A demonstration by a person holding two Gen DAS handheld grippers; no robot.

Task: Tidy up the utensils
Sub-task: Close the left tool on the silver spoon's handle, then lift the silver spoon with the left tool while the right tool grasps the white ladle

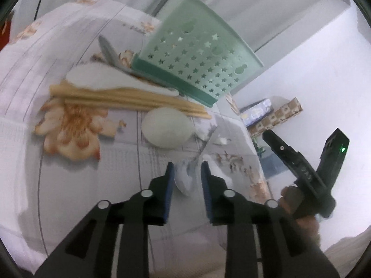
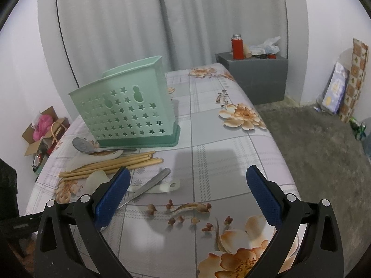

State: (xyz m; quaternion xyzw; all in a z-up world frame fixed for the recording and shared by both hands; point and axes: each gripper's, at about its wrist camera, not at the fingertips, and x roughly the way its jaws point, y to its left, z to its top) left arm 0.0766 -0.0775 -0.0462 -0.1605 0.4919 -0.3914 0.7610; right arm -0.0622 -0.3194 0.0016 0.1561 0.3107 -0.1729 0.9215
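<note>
Two pairs of tongs are at work over a worktop (image 2: 208, 139) covered with a grey checked cloth printed with orange flowers. Farthest left in the right wrist view, a metal spoon (image 2: 80, 144) lies beside the base of a green star-punched utensil holder (image 2: 125, 108), which stands upright with nothing visible inside it. In front of the holder lies a white spoon (image 2: 92, 159), and a bundle of wooden chopsticks (image 2: 111, 165) lies flat with its ends pointing toward the holder's right side. Nearer the camera are a second white spoon (image 2: 97, 180) and a metal handle (image 2: 148, 185) crossing a white handle (image 2: 169, 186). The right tongs (image 2: 187, 194) hang above the cloth with their blue pads spread wide and nothing between them. In the tilted and blurred left wrist view, the left tongs (image 1: 185, 180) stand part open above the cloth; a white spoon's bowl (image 1: 184, 180) shows in the gap between the pads, but they do not press on it. Beyond them a white spoon (image 1: 167, 127) lies just below the chopsticks (image 1: 129, 97), with the green holder (image 1: 197, 53) behind. At far right a hand (image 1: 299, 206) grips the right tongs' black handle (image 1: 306, 173).
</note>
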